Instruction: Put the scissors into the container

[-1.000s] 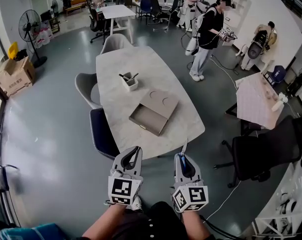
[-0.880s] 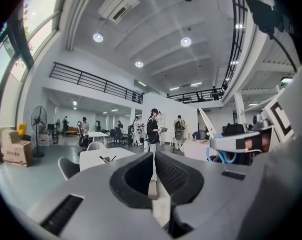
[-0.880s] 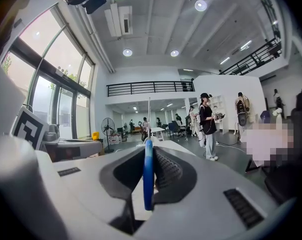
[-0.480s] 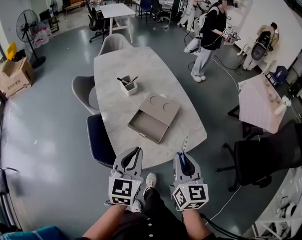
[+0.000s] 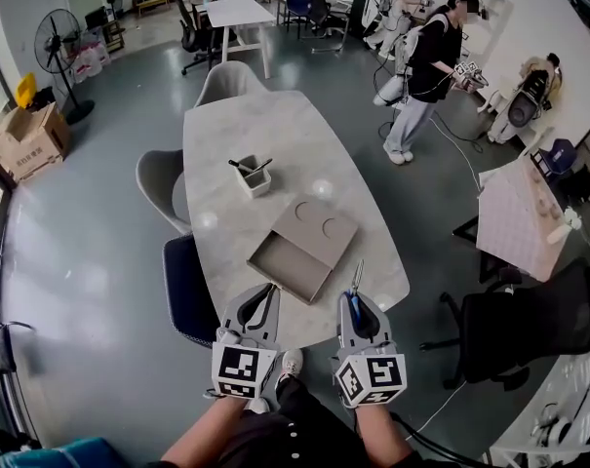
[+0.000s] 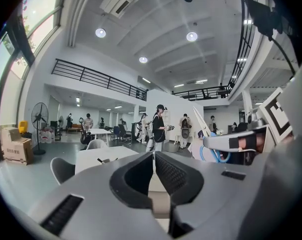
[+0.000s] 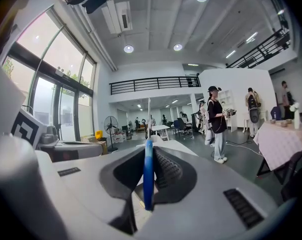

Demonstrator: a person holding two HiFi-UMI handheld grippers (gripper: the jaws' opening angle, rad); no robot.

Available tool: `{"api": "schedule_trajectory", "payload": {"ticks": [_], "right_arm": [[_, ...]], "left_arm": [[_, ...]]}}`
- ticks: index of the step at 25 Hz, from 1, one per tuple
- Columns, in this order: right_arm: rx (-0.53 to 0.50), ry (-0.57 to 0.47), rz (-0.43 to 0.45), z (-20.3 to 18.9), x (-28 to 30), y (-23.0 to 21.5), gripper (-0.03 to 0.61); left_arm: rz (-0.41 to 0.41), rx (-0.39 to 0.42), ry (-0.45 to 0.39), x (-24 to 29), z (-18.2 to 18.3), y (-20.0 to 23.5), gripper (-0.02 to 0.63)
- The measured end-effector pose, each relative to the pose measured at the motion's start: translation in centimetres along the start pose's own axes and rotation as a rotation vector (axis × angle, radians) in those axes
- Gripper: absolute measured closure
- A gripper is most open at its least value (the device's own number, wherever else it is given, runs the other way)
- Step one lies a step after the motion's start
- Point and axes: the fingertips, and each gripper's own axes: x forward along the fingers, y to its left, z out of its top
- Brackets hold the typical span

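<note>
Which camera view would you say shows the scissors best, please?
The right gripper view: the scissors sit close and central, their blue handle clamped edge-on in the right gripper, blade pointing up. The left gripper view shows the scissors small and side-on at its right edge. The head view shows only the blade.

Polished stone-look table (image 5: 275,130), glossy grey floor (image 5: 80,252), scissors (image 7: 148,174) with blue plastic handle

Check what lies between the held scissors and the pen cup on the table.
The flat grey box lies on the table between the scissors in the right tool and the pen cup. Nothing else visible intervenes.
</note>
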Motion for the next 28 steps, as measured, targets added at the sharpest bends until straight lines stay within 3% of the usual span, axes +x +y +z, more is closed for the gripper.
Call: {"api": "schedule_trajectory", "payload": {"ticks": [10, 21, 28], "right_arm": [[-0.004, 0.084, 0.059, -1.9, 6.1, -2.3, 0.541], [-0.003, 0.231, 0.132, -7.6, 11.9, -3.7, 0.541], [-0.008, 0.394, 0.227, -13.2, 15.3, -3.4, 0.541]], "left_arm": [[0.019, -0.034, 0.052, 5.0, -1.5, 1.6, 0.588], [0.043, -0.087, 0.155, 9.6, -6.5, 3.2, 0.588], [0.066, -0.137, 0.218, 11.0, -10.1, 4.0, 0.588]]}}
